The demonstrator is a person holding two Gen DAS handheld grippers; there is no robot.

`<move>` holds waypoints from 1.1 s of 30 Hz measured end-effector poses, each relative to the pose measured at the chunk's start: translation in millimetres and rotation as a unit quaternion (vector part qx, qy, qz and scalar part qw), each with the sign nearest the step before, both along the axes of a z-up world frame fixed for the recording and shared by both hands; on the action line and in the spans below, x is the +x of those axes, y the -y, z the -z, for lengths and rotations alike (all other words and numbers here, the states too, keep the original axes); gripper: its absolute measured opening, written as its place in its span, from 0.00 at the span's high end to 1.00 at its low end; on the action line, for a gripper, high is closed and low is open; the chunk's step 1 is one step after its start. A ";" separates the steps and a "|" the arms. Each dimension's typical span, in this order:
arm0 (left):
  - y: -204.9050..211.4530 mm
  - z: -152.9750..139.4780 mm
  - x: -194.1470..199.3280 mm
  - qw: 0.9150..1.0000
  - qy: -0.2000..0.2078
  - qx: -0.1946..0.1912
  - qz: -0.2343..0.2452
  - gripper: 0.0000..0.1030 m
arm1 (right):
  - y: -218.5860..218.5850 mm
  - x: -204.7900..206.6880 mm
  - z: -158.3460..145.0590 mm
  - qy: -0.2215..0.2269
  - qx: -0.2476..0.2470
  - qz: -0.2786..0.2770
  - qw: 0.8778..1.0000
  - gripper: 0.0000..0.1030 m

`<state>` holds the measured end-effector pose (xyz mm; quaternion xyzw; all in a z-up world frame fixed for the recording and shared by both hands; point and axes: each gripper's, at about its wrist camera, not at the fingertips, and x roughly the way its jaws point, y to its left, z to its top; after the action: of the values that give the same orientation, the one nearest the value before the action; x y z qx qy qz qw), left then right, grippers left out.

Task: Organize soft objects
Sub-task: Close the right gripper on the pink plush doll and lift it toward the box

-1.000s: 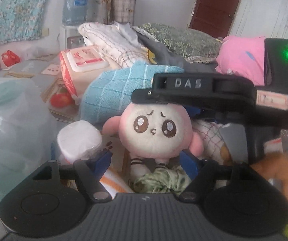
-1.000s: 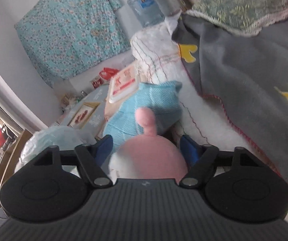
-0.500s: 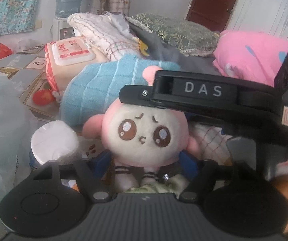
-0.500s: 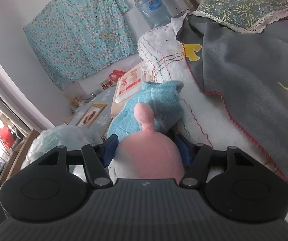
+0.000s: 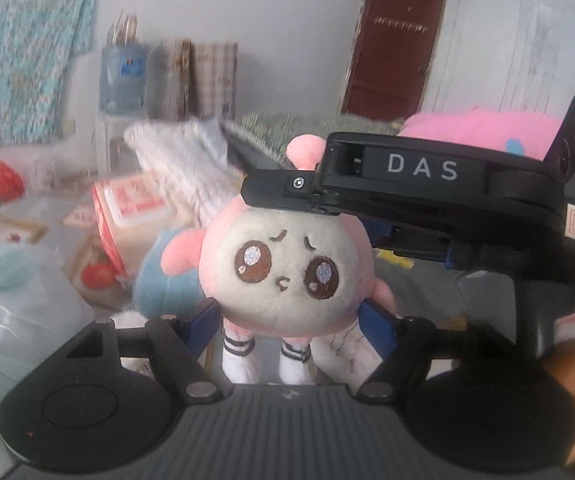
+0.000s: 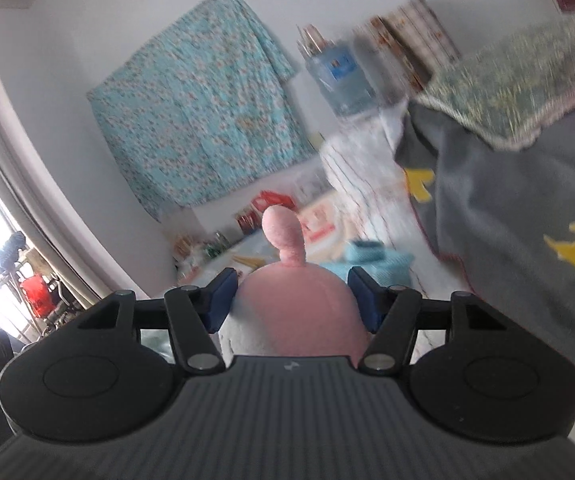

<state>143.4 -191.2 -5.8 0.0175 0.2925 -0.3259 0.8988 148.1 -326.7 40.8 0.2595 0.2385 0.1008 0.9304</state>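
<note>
item: plush doll (image 5: 287, 268), pink and cream, carried clear of the clutter. right claw (image 6: 291, 300) had just been closing and sat clamped on the crown of its head from above and behind. left claw (image 5: 287, 320) stood apart, blue pads flanking the lower head; contact could not be told. long axis upright, head knob uppermost, face toward the left claw, which lay nearest the legs.

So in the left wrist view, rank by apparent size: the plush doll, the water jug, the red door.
1. plush doll, largest, though it is nearest the camera, which inflates it.
2. red door.
3. water jug, smallest and blurred.
</note>
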 end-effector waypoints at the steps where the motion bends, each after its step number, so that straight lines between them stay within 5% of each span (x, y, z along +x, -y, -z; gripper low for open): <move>1: -3.4 -4.9 -4.9 1.000 0.007 -0.004 0.000 0.25 | -1.9 -4.5 -7.0 0.007 -0.001 -0.003 1.000 0.42; 10: -64.0 -49.6 -52.0 0.996 0.060 -0.054 -0.038 0.25 | -48.0 -40.2 -64.1 0.064 0.001 -0.067 0.996 0.42; 21: -181.1 -89.8 -85.8 0.974 0.089 -0.070 -0.194 0.25 | -188.2 -27.6 -121.1 0.081 0.003 -0.245 0.966 0.42; 28: -278.1 -102.1 -81.5 0.947 0.050 -0.043 -0.315 0.24 | -316.2 23.8 -130.6 -0.002 0.034 -0.388 0.921 0.43; 33: -342.1 -83.3 -55.0 0.929 -0.030 -0.047 -0.365 0.24 | -407.1 56.6 -104.3 -0.104 0.030 -0.444 0.889 0.43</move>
<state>88.5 150.9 77.5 -0.1427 0.2898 0.0112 0.9463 204.6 80.4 145.1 0.1630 0.4209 0.4831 0.7503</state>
